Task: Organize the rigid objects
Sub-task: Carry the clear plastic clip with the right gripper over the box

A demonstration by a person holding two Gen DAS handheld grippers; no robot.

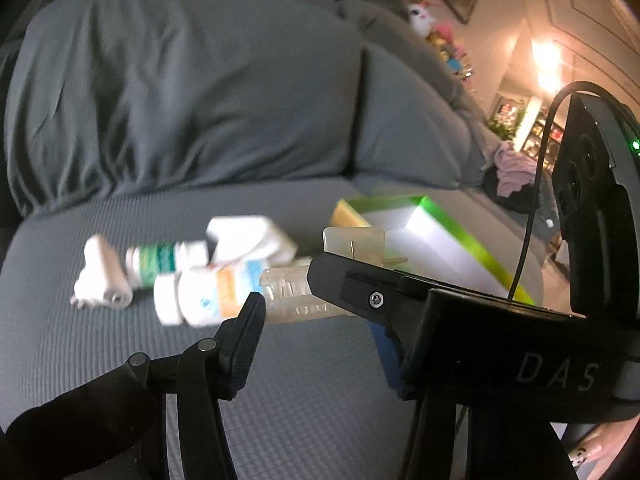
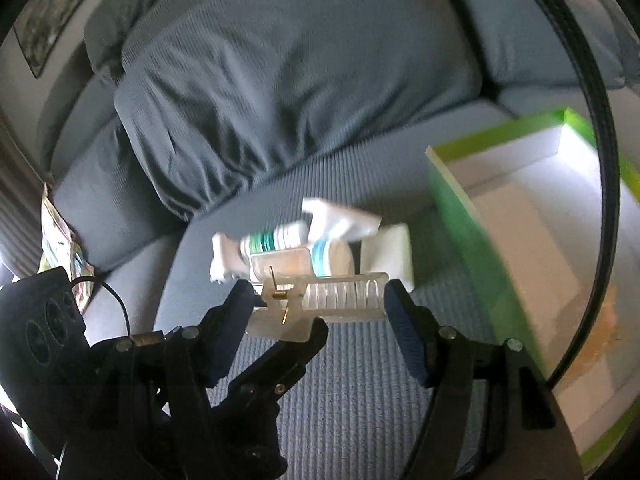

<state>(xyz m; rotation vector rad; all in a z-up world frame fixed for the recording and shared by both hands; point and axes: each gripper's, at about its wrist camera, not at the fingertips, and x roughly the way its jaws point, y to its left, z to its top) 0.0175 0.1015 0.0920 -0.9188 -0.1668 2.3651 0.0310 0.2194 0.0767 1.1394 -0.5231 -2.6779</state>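
Claw on my right: my right claw [image 2: 316,296] is clamped lengthwise on the clear hair clip [image 2: 320,294], one blue pad on its hinge end and the other on the tips of its teeth.
Claw on my left: my left claw [image 1: 288,300] grips the same clip from the other side. One black finger [image 1: 248,320] lies against the toothed part. Its partner is hidden behind my right claw, so I judge the far contact only from the right wrist view, where a black finger presses the clip's handle.
Clip: held in the air between both claws, above the front middle of the sofa seat [image 2: 340,380], teeth roughly level, brass spring showing.
Pile: just behind the clip on the seat lie a white bottle with an orange and blue label [image 1: 200,300], a bottle with green bands [image 1: 160,264], a white plug adapter [image 1: 100,280] to their left and a white carton [image 1: 248,236] behind. All are blurred.
Box: an open green box [image 2: 452,216] with a white inside sits at the right side of the seat, beside the pile.
Cushion: a grey back cushion [image 1: 180,92] stands along the seat's rear edge.
Far right: plush toys [image 1: 420,16] and a pink cloth [image 1: 512,172].
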